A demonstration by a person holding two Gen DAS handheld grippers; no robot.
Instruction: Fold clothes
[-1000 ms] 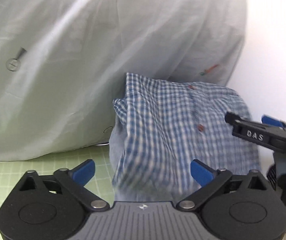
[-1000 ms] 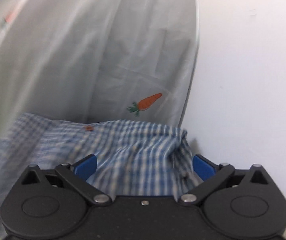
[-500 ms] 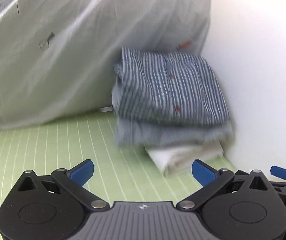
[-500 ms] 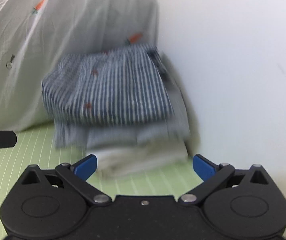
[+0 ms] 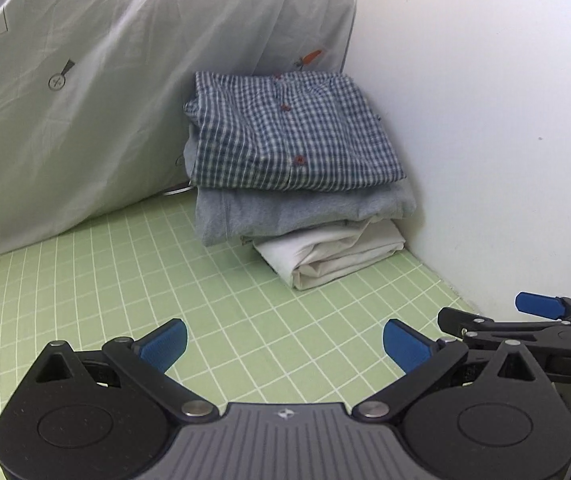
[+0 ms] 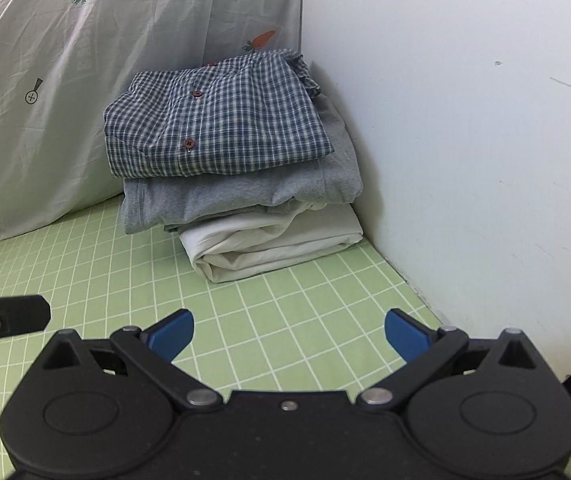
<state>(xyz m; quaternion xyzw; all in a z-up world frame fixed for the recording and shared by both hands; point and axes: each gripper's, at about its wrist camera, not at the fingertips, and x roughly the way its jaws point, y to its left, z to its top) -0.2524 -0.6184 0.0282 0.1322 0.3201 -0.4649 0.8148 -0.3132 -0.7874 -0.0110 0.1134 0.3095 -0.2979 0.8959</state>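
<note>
A folded blue checked shirt (image 5: 289,140) (image 6: 217,120) lies on top of a stack in the far corner, over a folded grey garment (image 5: 297,210) (image 6: 237,196) and a folded white one (image 5: 329,256) (image 6: 269,244). My left gripper (image 5: 284,344) is open and empty, well back from the stack over the green grid mat (image 5: 125,280). My right gripper (image 6: 287,334) is open and empty too, beside the left one. The right gripper also shows at the right edge of the left wrist view (image 5: 541,320).
A white sheet with carrot prints (image 5: 105,80) (image 6: 65,80) hangs down behind and left of the stack. A white wall (image 5: 485,120) (image 6: 465,120) stands right of the stack and borders the mat.
Both grippers have pulled back from the checked shirt, which was right at their fingers a second ago. The shirt now rests on the stack and both grippers are empty.
</note>
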